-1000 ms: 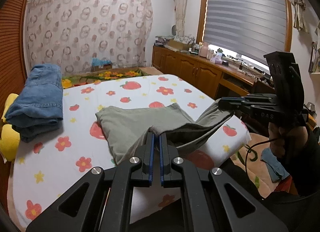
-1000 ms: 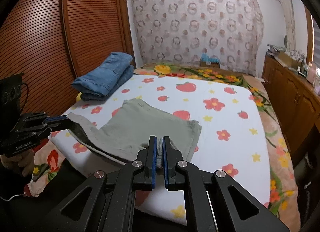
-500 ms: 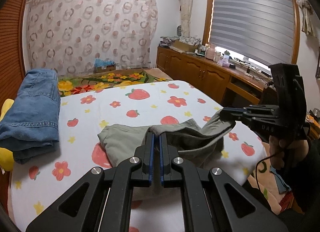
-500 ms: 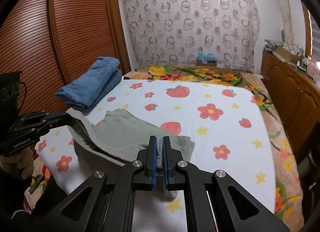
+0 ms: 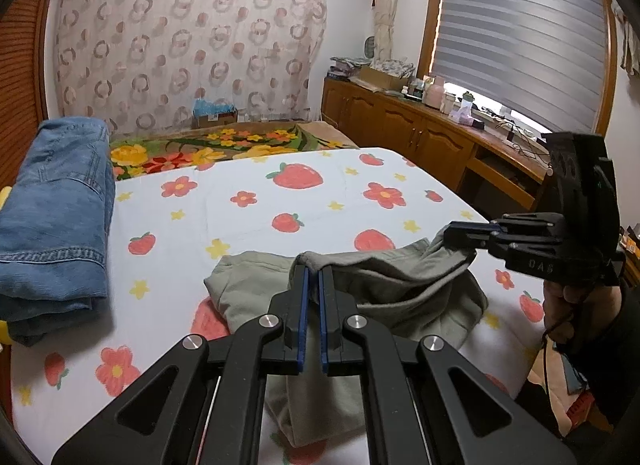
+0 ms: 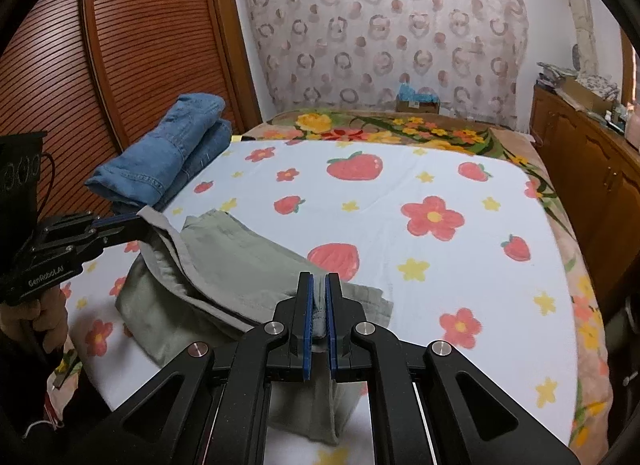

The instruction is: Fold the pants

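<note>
The left gripper (image 5: 313,273) pinches one edge of the olive pants (image 5: 404,297), and the right gripper (image 6: 318,285) pinches another edge, so the cloth hangs lifted between them over the near part of the bed (image 6: 400,185). Beyond the pants the strawberry sheet lies bare to the far edge. Folded jeans (image 5: 56,217) sit at left frame, well apart.
</note>
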A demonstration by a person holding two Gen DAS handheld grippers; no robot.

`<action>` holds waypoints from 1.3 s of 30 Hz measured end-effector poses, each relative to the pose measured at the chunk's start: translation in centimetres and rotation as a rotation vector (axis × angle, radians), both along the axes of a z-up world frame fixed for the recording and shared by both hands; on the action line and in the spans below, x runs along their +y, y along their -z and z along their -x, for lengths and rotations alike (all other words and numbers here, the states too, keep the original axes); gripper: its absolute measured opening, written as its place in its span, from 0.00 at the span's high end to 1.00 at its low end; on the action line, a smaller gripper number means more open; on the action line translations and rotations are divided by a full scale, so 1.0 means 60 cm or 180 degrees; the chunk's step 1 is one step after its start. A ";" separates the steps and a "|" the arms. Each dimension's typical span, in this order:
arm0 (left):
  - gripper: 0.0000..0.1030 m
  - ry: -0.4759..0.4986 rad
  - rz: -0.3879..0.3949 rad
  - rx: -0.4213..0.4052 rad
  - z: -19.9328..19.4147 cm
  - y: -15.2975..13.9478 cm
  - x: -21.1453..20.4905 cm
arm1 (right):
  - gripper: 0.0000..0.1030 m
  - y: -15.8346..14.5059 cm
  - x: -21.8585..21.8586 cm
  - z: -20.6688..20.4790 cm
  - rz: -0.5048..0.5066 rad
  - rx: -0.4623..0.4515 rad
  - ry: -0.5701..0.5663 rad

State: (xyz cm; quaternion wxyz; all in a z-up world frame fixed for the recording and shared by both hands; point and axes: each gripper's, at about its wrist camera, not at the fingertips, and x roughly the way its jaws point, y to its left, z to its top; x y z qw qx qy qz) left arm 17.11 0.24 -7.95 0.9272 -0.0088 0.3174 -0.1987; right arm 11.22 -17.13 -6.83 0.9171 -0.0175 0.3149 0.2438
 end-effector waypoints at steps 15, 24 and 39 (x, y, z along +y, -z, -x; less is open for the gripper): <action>0.95 0.0008 -0.0021 0.0107 -0.061 0.019 0.009 | 0.95 0.006 0.010 -0.045 0.0101 0.0119 0.0008; 0.95 -0.0017 -0.0008 0.0195 -0.068 0.030 0.013 | 0.95 -0.004 0.020 -0.057 0.0150 0.0192 0.0041; 0.58 -0.0136 -0.0086 0.0129 -0.042 0.018 0.023 | 0.75 -0.023 0.003 -0.024 0.0227 0.0124 0.0180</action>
